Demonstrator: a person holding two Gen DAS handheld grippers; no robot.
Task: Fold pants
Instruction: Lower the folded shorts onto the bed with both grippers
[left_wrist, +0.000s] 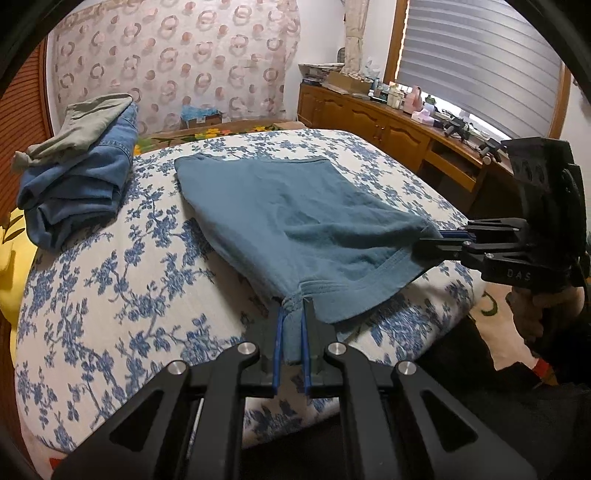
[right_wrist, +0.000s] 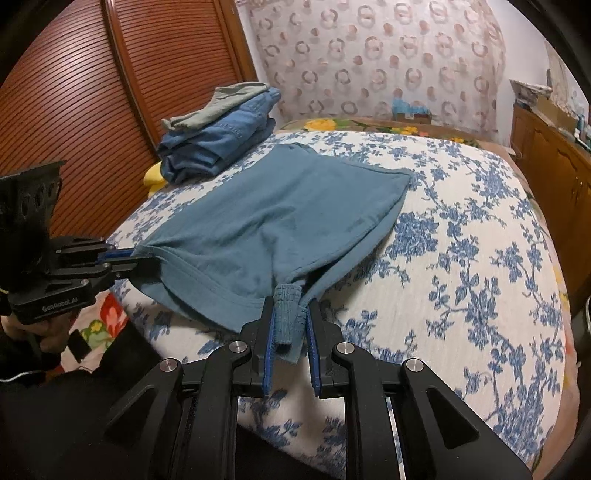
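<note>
Two grippers, left gripper (left_wrist: 291, 325) and right gripper (right_wrist: 291, 321), clamp the teal pants' (left_wrist: 295, 218) near corners mid-fold; next, carry them to the far edge.

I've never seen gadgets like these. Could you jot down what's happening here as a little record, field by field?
Setting: bed with a blue-flowered cover
Garment in work: teal pants, partly lying on the bed
Left gripper: shut on one near corner of the pants
Right gripper: shut on the other near corner
Who holds them: a person, one gripper per hand
Also on bed: folded jeans with a grey-green garment on top, at the far side
</note>
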